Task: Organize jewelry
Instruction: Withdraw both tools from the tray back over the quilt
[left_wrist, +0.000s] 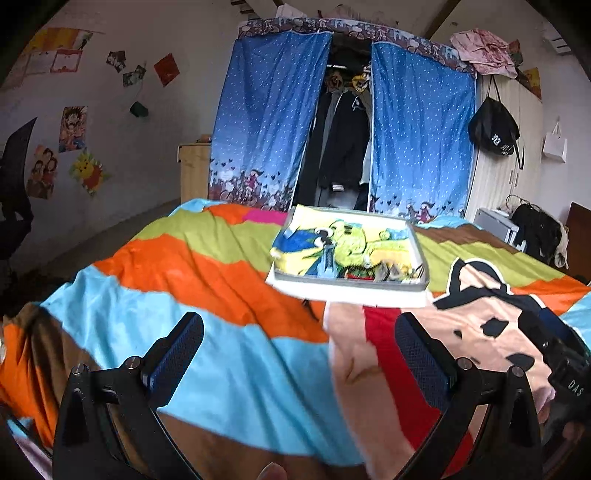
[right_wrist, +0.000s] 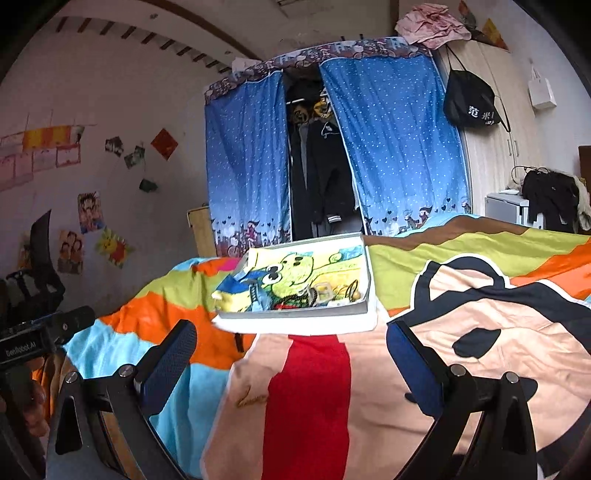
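Both jaws wide apart, empty — shallow tray (right_wrist: 295, 316) on striped blanket (right_wrist: 177, 295), jewelry (right_wrist: 325, 293) heaped inside.

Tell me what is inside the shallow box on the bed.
The shallow box holds a cartoon-printed cloth and a tangle of jewelry at its near right corner. Whatever lies under the cloth is hidden.

Left gripper (left_wrist: 299, 343): jaws spread wide, nothing between them, pointing forward and hovering.
Right gripper (right_wrist: 291, 350): jaws also spread wide and empty, level with the left one.
Fingers (right_wrist: 35, 402): wrapped around the left gripper's handle, at the right view's edge.
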